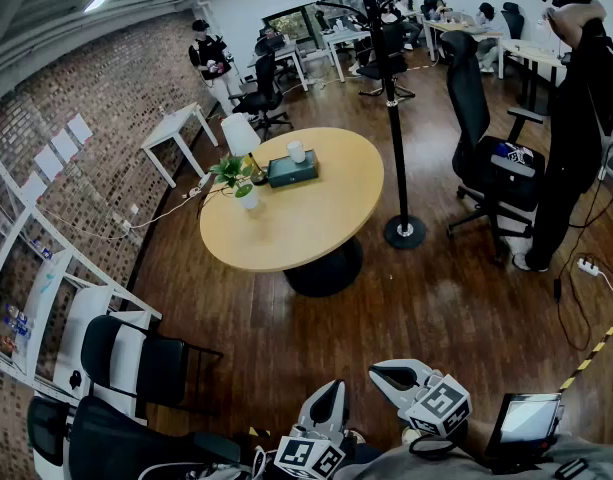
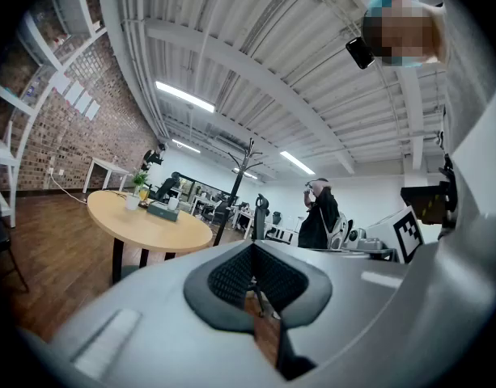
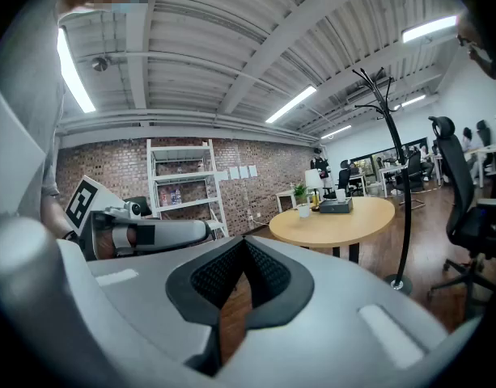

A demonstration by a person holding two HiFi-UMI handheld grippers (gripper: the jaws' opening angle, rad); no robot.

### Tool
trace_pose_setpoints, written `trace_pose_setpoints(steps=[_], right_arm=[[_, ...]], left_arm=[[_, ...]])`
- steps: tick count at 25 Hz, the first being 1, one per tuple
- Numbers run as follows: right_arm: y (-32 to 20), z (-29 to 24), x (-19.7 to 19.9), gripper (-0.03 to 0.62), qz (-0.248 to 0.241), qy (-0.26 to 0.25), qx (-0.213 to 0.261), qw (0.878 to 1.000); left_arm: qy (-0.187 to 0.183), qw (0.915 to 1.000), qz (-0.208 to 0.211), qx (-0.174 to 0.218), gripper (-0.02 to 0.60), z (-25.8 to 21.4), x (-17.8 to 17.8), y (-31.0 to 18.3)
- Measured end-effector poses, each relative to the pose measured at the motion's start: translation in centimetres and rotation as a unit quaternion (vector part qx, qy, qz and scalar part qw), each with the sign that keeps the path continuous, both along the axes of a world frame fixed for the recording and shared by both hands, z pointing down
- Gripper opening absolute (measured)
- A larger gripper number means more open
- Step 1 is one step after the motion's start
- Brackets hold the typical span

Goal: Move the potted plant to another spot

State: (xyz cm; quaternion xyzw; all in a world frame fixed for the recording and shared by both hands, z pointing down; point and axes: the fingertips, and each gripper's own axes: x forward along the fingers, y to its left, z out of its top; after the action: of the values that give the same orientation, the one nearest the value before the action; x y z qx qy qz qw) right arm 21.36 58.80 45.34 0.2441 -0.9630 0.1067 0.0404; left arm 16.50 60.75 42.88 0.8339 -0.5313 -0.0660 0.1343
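Observation:
The potted plant (image 1: 242,179), green leaves in a small white pot, stands at the left edge of the round wooden table (image 1: 296,223), far ahead of me. It shows small in the left gripper view (image 2: 137,192) and the right gripper view (image 3: 301,198). Both grippers are held low near my body, well short of the table. My left gripper (image 1: 329,393) is shut and holds nothing; its pads meet (image 2: 254,253). Beside it, my right gripper (image 1: 388,374) also has its jaws together and empty (image 3: 246,249).
On the table a white lamp (image 1: 240,136), a dark box (image 1: 292,169) and a white cup (image 1: 296,152) stand near the plant. A black coat stand (image 1: 397,118) rises right of the table, with an office chair (image 1: 491,158) and a standing person (image 1: 576,118) beyond. White shelving (image 1: 26,268) and chairs (image 1: 136,360) line the left.

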Motion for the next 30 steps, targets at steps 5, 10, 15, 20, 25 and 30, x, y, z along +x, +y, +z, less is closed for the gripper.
trace_pose_setpoints(steps=[5,10,15,20,25,30], right_arm=[[-2.6,0.6,-1.5,0.003,0.001,-0.001,-0.003,1.0],[-7.9,1.3,-4.8,0.003,0.007,0.003,-0.003,1.0],[-14.5,0.9,-10.6,0.003,0.023,0.009,-0.003,1.0],[-21.4,-0.5,-17.3,0.003,0.033,0.011,0.003,0.999],[-26.6,-1.0,-21.7,0.003,0.047,0.013,0.006,0.999],[-29.5,-1.6,-24.1,0.003,0.048,0.019,0.007,0.999]], left_arm=[[0.009,0.9999,-0.005,0.007,0.003,0.7,-1.8,-2.9],[0.008,1.0,-0.002,0.004,0.003,0.9,-5.1,-8.6],[0.013,0.9998,0.011,0.007,0.003,0.4,-11.2,-15.4],[0.01,0.9994,0.029,0.014,0.003,-0.8,-17.8,-22.6],[0.009,0.999,0.041,0.017,0.003,-1.2,-22.3,-27.6],[0.014,0.9989,0.041,0.018,0.003,-1.7,-24.8,-30.2]])
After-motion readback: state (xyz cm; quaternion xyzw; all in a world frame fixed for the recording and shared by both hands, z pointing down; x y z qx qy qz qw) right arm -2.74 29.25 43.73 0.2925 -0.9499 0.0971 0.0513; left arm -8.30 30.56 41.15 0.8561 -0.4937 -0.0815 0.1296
